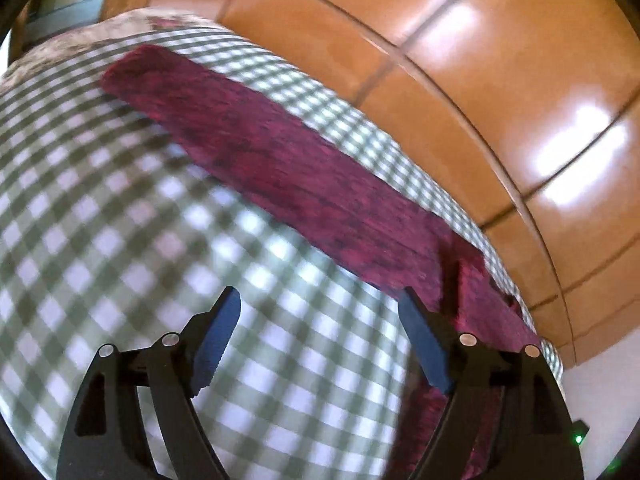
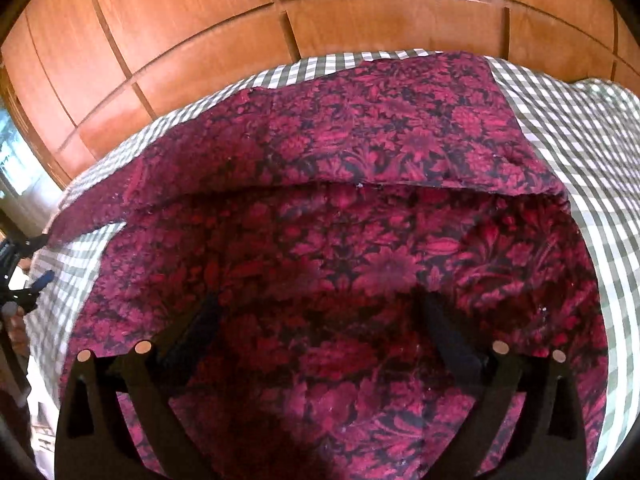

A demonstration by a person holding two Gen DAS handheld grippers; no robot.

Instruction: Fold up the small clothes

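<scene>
Left wrist: left gripper jaws apart, empty, over gingham tablecloth; floral garment beside it, blurred.
Right wrist: right gripper spread above the garment, seemingly half-folded. Risk: pinching tablecloth too.

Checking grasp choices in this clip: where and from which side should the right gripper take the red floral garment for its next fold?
Probably the raised folded edge of the red floral garment, approached from the near side with the open right gripper. That ridge stands proud of the flat layer, so one finger could slide beneath it.
</scene>
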